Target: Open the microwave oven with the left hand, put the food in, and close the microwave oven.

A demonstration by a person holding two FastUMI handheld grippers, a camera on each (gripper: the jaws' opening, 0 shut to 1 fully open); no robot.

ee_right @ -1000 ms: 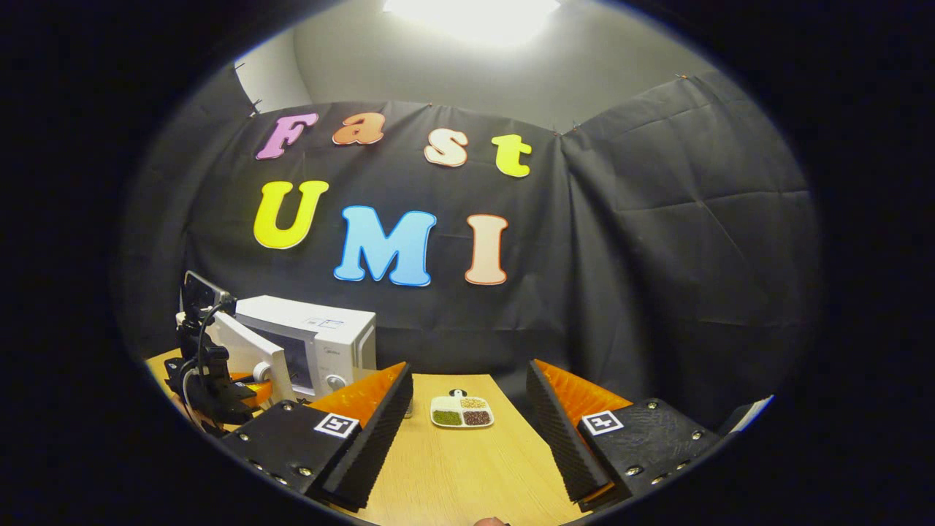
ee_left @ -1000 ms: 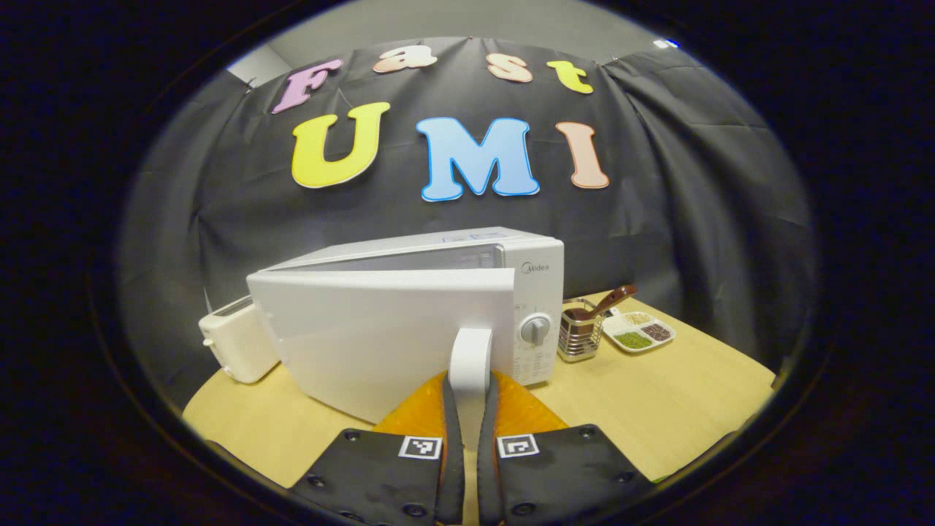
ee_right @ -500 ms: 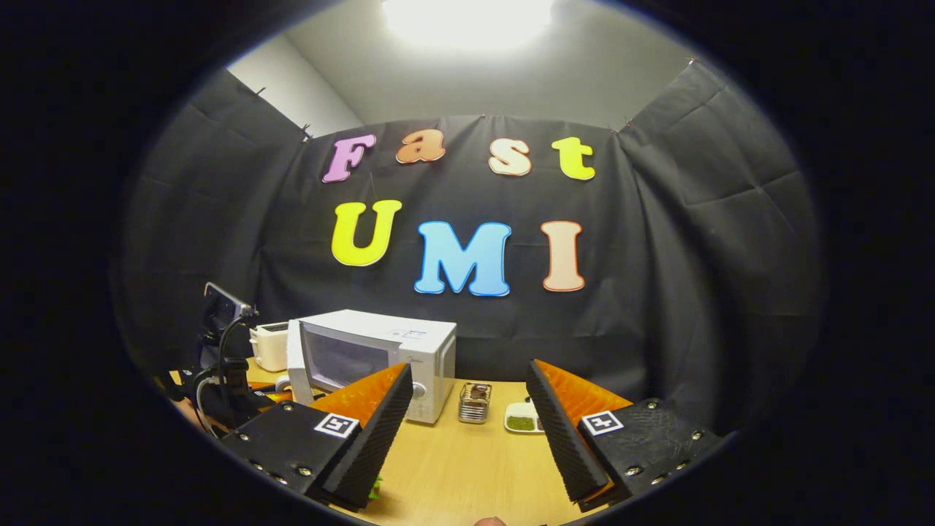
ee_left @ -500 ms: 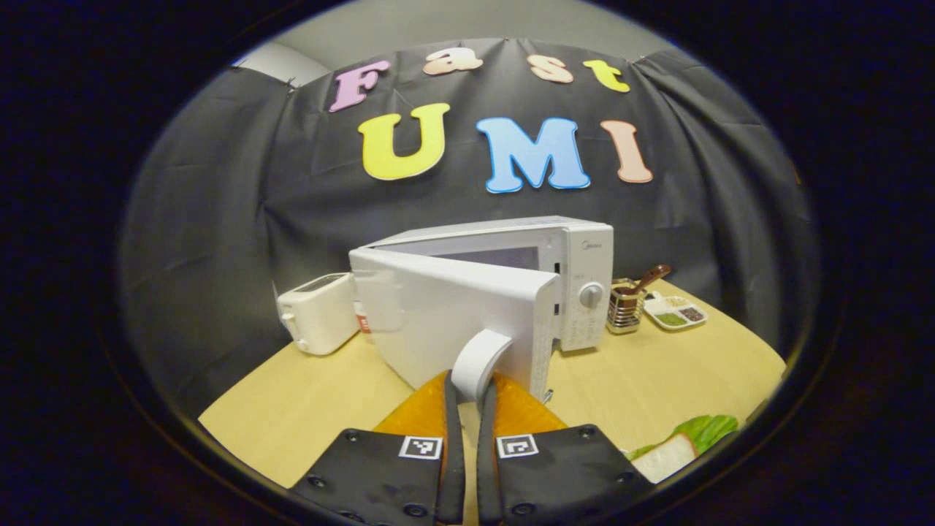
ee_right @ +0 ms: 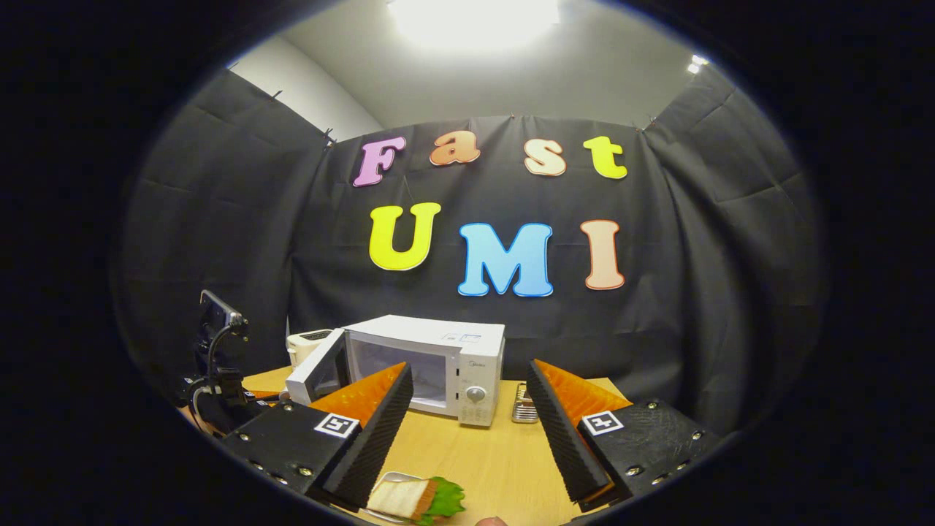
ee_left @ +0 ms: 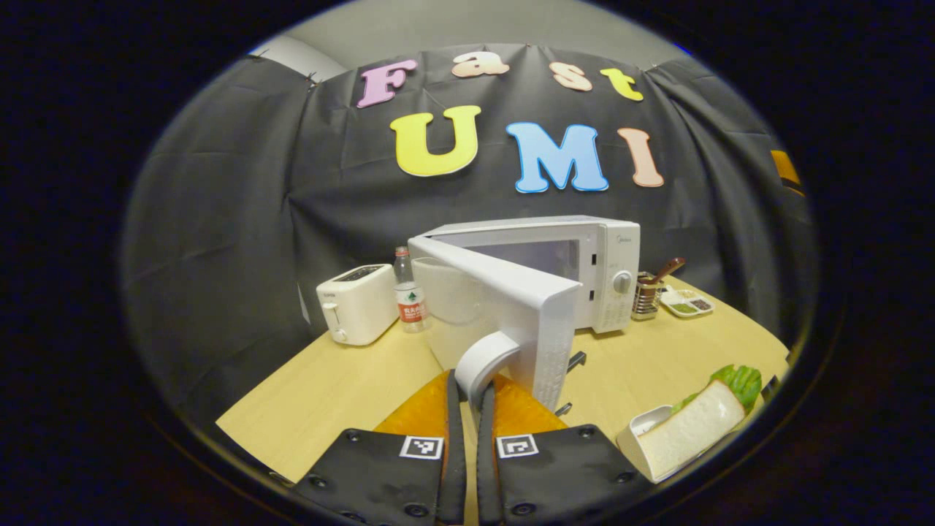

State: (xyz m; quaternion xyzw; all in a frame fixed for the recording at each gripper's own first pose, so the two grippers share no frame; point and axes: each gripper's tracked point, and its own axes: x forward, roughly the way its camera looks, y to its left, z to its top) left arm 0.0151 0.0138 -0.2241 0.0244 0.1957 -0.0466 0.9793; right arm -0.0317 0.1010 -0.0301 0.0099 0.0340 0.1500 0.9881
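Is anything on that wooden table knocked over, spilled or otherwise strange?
Nothing stands out. The white microwave oven has its door swung open because the left gripper is clamped on the door's white handle. The white toaster, plastic water bottle and sandwich dish all sit upright.

Swings the microwave door (ee_left: 504,307) wider open, handle (ee_left: 478,359) clamped in the left gripper (ee_left: 467,398); brings the sandwich (ee_right: 413,499) into sight below the right gripper (ee_right: 467,409).

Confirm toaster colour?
Cream-white toaster, clearest in the left gripper view, left of the microwave.
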